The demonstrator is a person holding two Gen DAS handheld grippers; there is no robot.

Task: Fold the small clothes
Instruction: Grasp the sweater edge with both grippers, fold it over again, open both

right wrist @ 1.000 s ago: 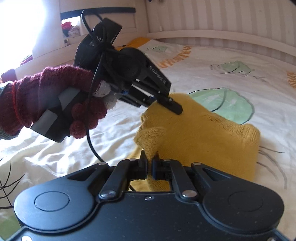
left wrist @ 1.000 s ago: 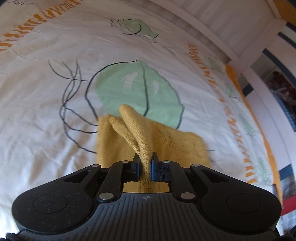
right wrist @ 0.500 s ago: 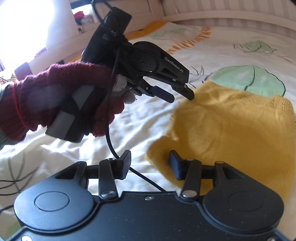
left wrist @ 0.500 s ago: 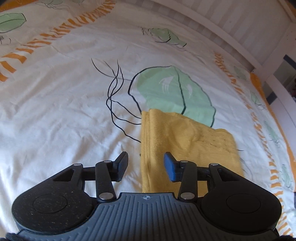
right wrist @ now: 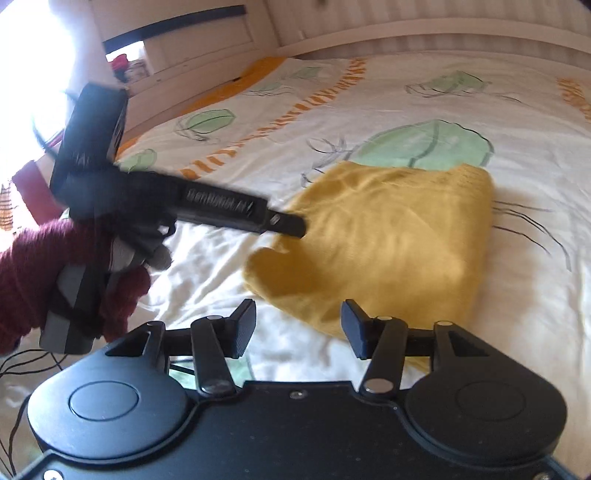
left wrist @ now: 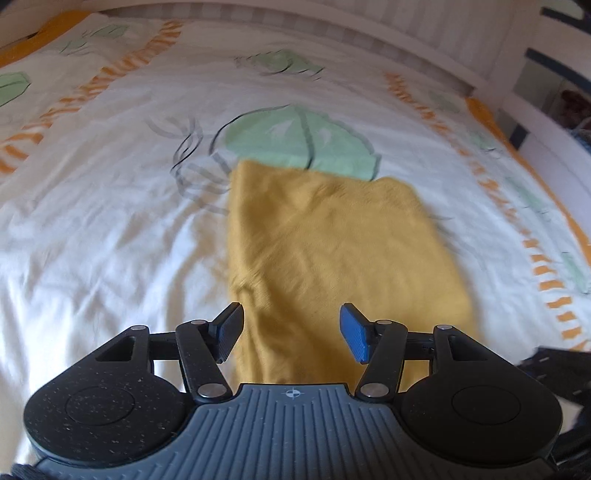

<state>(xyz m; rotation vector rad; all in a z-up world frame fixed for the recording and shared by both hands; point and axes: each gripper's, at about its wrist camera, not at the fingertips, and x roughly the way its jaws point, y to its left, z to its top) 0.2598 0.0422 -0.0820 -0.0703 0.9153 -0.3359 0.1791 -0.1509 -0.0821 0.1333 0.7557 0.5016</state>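
Note:
A mustard-yellow knitted garment [left wrist: 332, 243] lies folded flat on the bed's white printed cover [left wrist: 92, 221]. It also shows in the right wrist view [right wrist: 388, 240]. My left gripper [left wrist: 291, 332] is open and empty, just above the garment's near edge. In the right wrist view the left gripper [right wrist: 284, 225] is seen from the side, held by a hand in a dark red glove [right wrist: 33, 273], its tip over the garment's left edge. My right gripper [right wrist: 298, 328] is open and empty, at the garment's near corner.
The cover has green leaf prints [left wrist: 299, 144] and orange striped bands [left wrist: 546, 266]. A white slatted bed frame [left wrist: 406, 29] runs along the far side. A bright window and a shelf [right wrist: 129, 66] lie at the left in the right wrist view.
Both grippers opened and let go of the yellow garment, which dropped flat. Both then drew back and up from it, jaws opening wider.

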